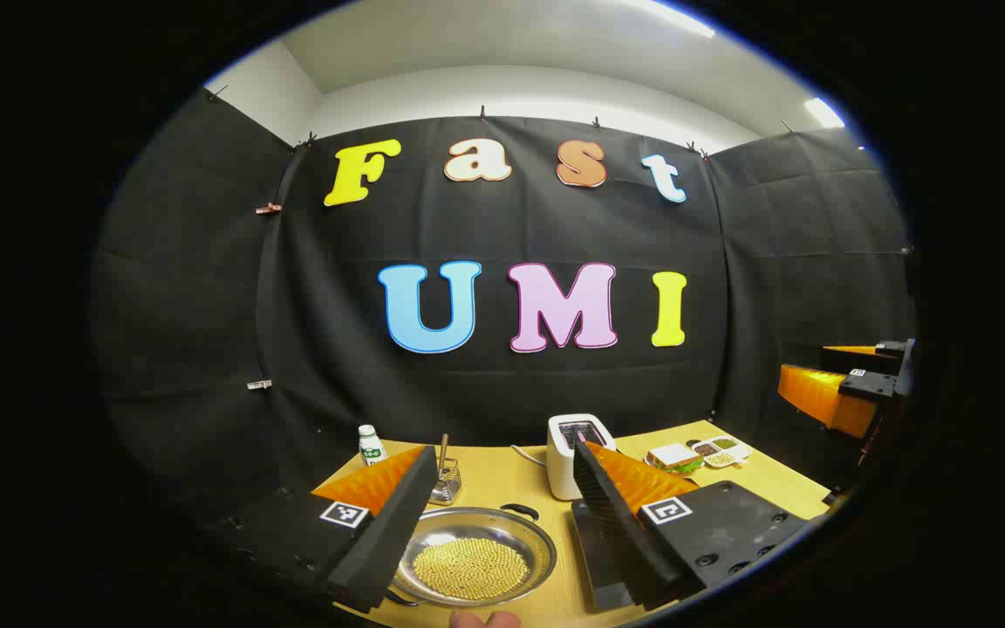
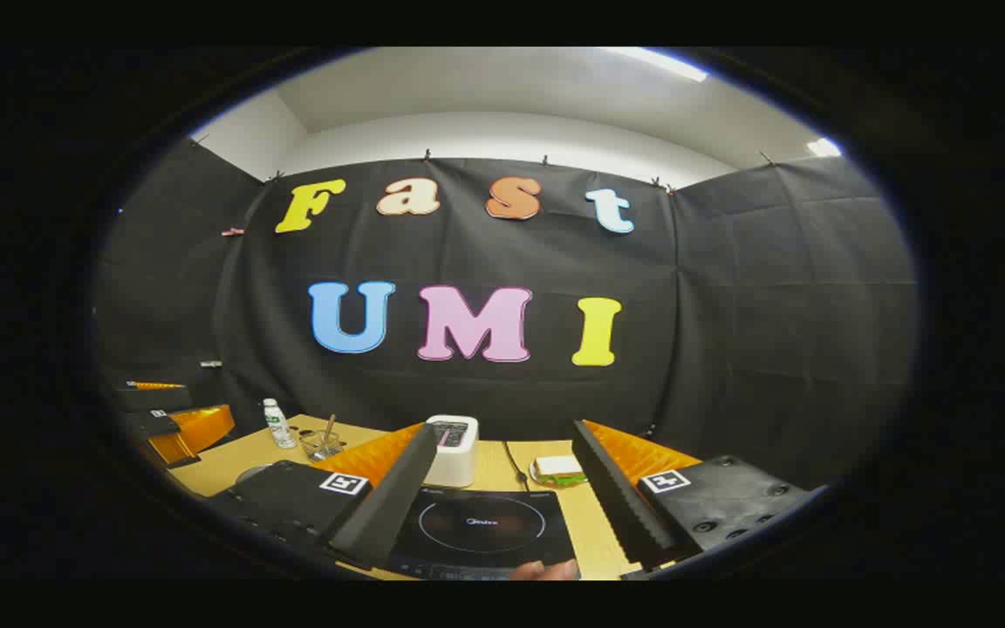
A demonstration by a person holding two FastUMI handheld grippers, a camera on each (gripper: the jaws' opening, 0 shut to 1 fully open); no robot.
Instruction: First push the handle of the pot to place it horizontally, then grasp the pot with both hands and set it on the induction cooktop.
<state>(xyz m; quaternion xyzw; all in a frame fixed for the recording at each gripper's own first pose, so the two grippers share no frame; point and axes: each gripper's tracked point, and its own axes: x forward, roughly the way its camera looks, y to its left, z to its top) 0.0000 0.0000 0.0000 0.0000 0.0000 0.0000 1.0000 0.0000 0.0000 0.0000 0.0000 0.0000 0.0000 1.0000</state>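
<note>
A steel pot [image 1: 537, 541] holding yellow beans sits on the wooden table [image 1: 494, 475], low in the left gripper view. One dark loop handle [image 1: 520, 509] shows at its far rim and another [image 1: 398, 600] at its near left. My left gripper [image 1: 502, 453] hovers above the pot, open, with nothing between its fingers. The black induction cooktop [image 2: 481, 528] lies right of the pot, below my right gripper [image 2: 504, 432], which is open and holds nothing. In the left gripper view the right gripper [image 1: 851, 388] is raised at the far right.
A white toaster [image 1: 577, 449] stands behind the cooktop, its cord trailing on the table. A small bottle [image 1: 370, 445] and a wire basket [image 1: 446, 480] with a utensil stand back left. A sandwich plate [image 1: 675, 458] and small dishes [image 1: 721, 449] lie back right.
</note>
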